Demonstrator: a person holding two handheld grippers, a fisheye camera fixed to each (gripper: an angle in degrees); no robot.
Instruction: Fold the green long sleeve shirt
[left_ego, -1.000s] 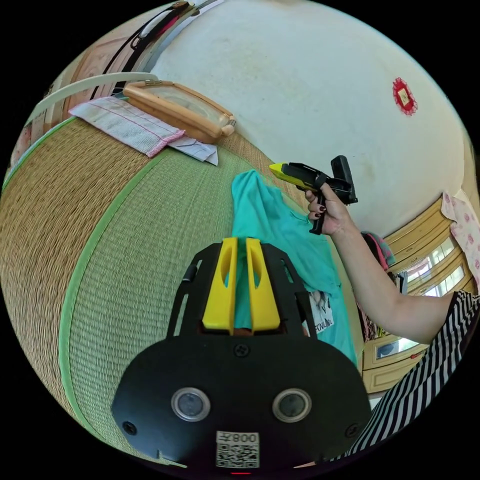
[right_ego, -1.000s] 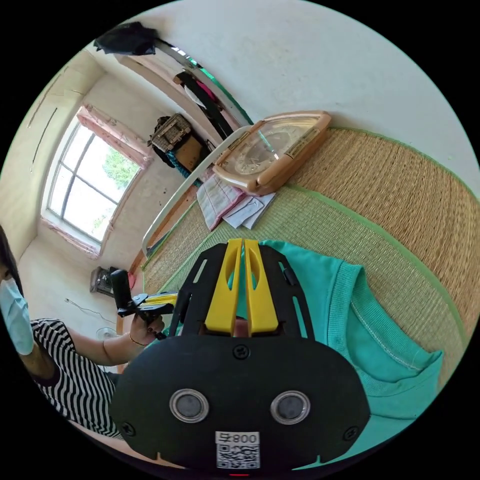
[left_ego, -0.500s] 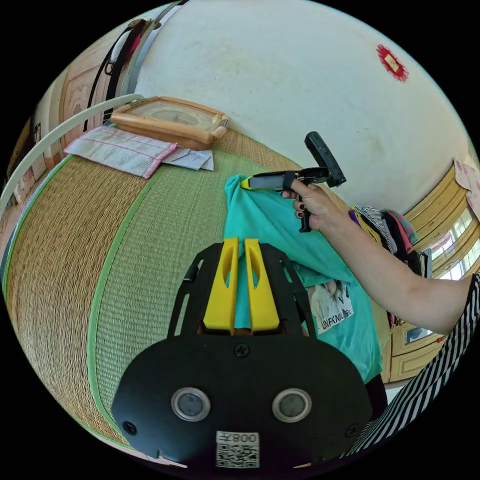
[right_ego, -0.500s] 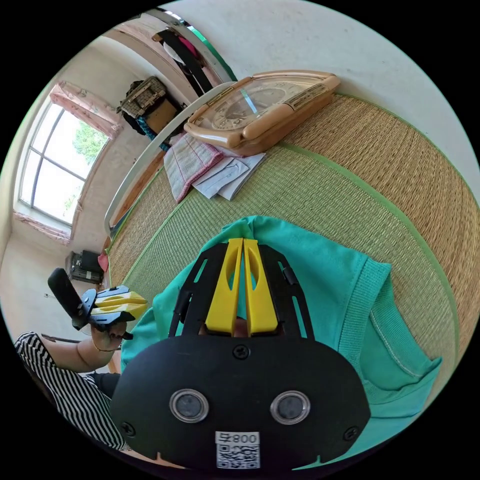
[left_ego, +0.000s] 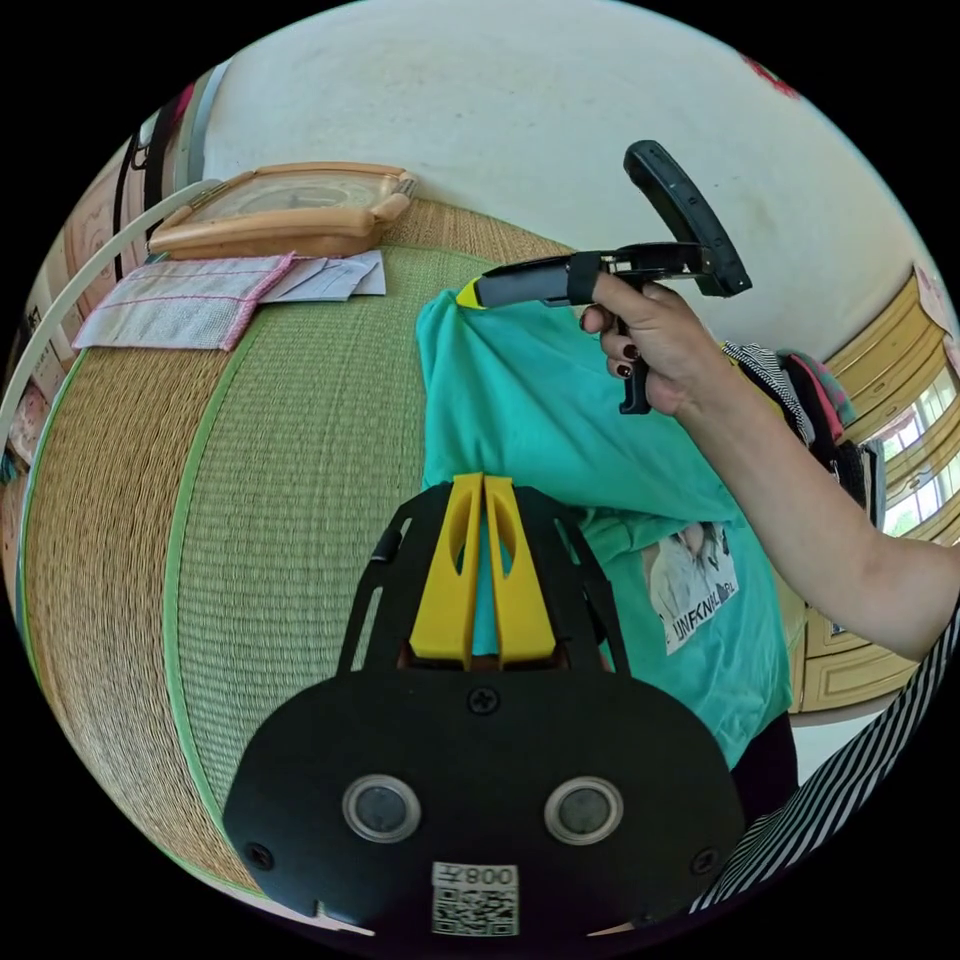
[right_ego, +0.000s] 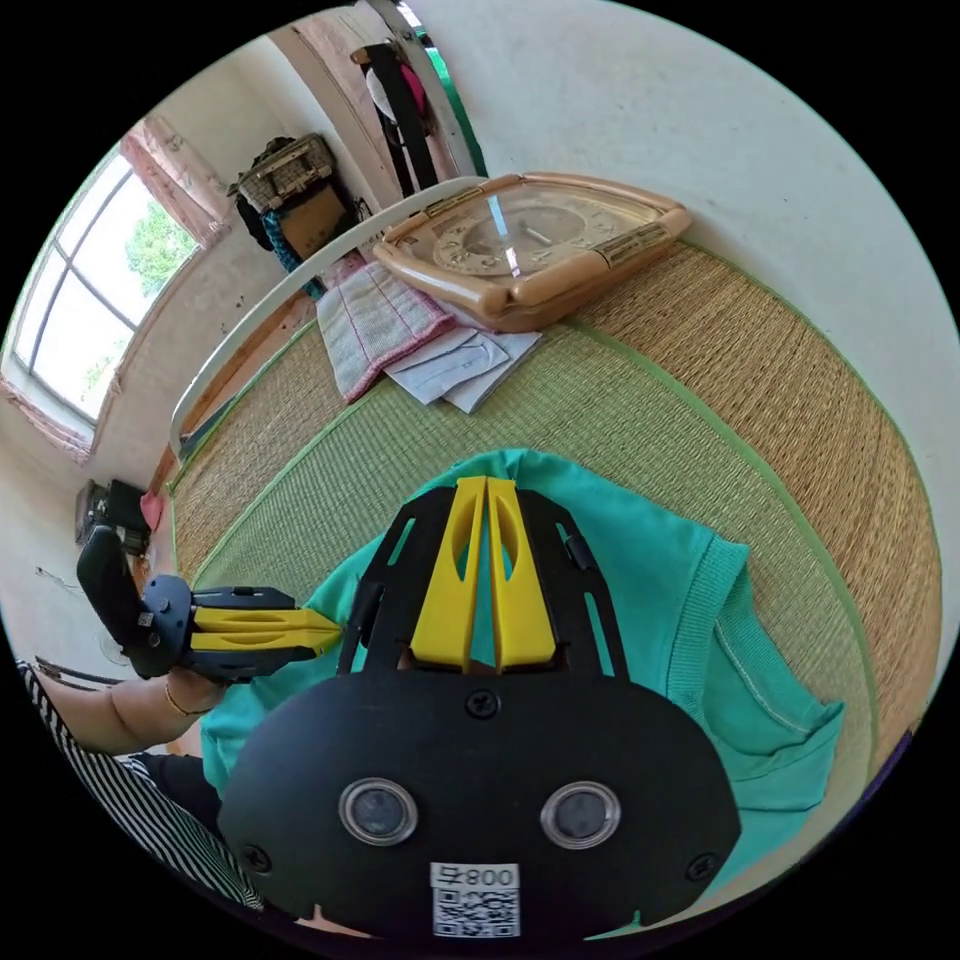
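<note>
While both jaws of the left hand-held gripper (left_ego: 484, 490) and the right hand-held gripper (right_ego: 486, 492) are pressed onto the green shirt (left_ego: 530, 400), it is held partly raised over the woven mat (left_ego: 290, 450); no fold is seen, so folding is judged barely begun.

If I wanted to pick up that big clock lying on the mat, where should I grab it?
Probably by the thick tan frame of the clock, at the near long edge, coming from the mat side. It lies flat, face up, its far side close to the wall, and its glass front looks smooth and offers no grip.
</note>
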